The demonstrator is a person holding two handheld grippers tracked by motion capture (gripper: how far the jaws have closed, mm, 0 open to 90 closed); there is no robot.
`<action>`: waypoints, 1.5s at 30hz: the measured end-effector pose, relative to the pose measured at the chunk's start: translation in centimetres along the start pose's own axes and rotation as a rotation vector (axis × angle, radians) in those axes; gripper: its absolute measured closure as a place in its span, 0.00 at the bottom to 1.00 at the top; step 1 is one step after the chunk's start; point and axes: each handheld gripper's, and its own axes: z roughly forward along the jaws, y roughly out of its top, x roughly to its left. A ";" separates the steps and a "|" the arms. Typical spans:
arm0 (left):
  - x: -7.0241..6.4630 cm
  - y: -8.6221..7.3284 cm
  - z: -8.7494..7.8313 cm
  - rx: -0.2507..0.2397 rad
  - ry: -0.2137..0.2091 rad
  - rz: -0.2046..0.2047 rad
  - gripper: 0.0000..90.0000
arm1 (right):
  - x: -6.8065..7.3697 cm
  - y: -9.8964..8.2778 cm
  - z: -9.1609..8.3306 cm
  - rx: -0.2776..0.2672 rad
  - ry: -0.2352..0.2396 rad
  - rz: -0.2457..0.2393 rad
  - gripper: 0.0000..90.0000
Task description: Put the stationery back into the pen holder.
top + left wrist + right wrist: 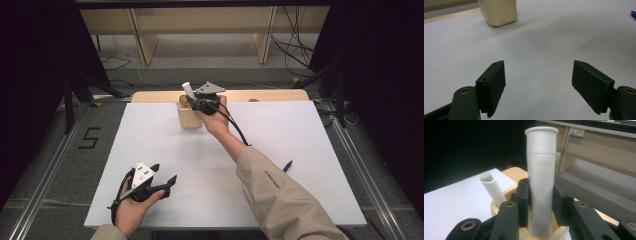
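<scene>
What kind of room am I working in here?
Most likely a lab recording station, not a home. A white-covered table stands between dark curtains, loose black cables trail over the grey floor, and a taped number five marks the floor beside it.

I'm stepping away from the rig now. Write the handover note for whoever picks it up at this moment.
Right gripper: shut on the white tube, held upright with its lower end inside the beige holder at the far edge of the table.
Left gripper: open, nothing between the jaws, low over the near left of the table.
Done: a smaller white stick already leans in the holder.
Left: release the tube. A blue pen still lies on the table's right side and probably goes in next.
</scene>
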 end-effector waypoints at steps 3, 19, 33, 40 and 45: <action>0.0 0.0 0.0 -0.002 -0.001 0.001 0.30 | 0.0 0.0 0.1 0.002 0.000 0.007 0.78; 0.0 0.0 0.0 0.000 -0.003 -0.003 0.30 | 0.2 -0.4 0.4 0.018 0.002 -0.002 0.77; -0.2 -0.1 0.0 -0.001 0.002 -0.006 0.30 | 0.1 1.0 -1.9 0.008 0.011 0.008 0.44; -0.2 -0.1 -0.1 -0.001 0.004 -0.005 0.30 | -0.8 1.0 -3.5 0.015 -0.004 0.001 0.44; -0.2 -0.1 -0.1 0.002 0.005 -0.004 0.30 | -1.4 0.4 -4.1 0.026 -0.014 0.017 0.43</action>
